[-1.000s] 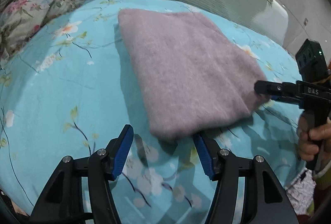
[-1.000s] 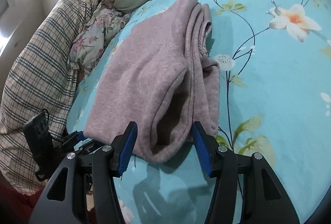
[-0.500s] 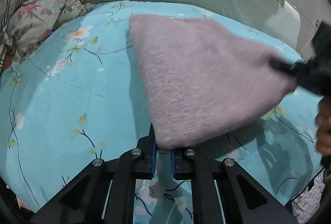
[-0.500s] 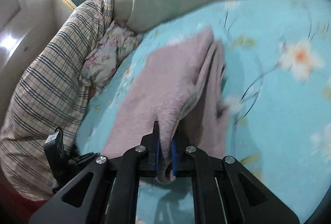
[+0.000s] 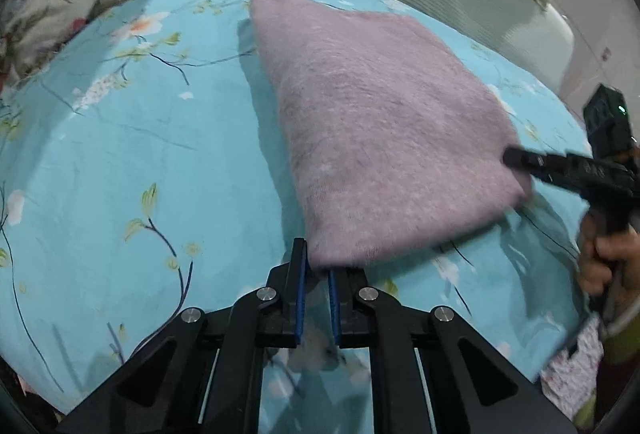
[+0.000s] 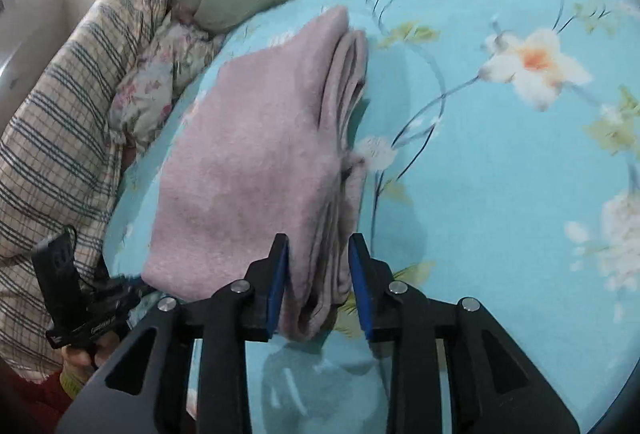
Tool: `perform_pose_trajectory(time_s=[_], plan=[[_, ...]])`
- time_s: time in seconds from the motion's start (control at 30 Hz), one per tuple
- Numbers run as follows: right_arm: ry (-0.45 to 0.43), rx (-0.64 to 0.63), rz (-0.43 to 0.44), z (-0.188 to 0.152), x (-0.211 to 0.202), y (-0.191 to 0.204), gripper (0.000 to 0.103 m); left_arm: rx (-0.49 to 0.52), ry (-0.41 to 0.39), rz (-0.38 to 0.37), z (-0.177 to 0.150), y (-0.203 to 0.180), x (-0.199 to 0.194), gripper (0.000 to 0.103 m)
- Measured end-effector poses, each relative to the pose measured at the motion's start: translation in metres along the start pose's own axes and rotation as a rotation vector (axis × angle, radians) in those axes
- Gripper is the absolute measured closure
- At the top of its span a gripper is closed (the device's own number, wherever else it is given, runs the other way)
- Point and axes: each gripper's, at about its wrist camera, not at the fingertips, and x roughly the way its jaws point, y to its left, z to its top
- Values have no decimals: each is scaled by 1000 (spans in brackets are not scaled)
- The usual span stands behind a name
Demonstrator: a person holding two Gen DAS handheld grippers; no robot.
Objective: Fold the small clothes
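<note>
A folded mauve garment (image 5: 384, 137) lies on the bed's blue floral sheet (image 5: 120, 161). The left gripper (image 5: 317, 276) has its jaws nearly closed, pinching the near corner. The right gripper (image 6: 318, 276) straddles another corner, its jaws opening, the right pad clear of the cloth.

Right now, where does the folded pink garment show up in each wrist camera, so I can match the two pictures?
Left wrist: pink garment fills centre-right, its near corner at the left gripper.
Right wrist: pink garment lies centre-left, its near layered edge between the opening jaws of the right gripper.
Shared landmark: the blue floral sheet.
</note>
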Motion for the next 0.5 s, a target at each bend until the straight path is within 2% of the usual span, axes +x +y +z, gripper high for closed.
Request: perform_pose_trajectory(time_s=[0.1, 0.2, 0.33, 0.47, 0.5], plan=[[-36, 18, 18, 24, -8, 1, 71, 70, -23, -86, -2, -1, -24, 92], [-52, 19, 24, 61, 13, 4, 71, 97, -71, -160, 9, -6, -43, 91], [-31, 75, 56, 112, 63, 1, 70, 108, -123, -196, 38, -19, -37, 87], [-3, 96, 29, 141, 101, 1, 71, 106, -115, -186, 61, -24, -9, 87], [-2, 84, 19, 146, 105, 3, 87, 97, -111, -192, 66, -24, -4, 87]])
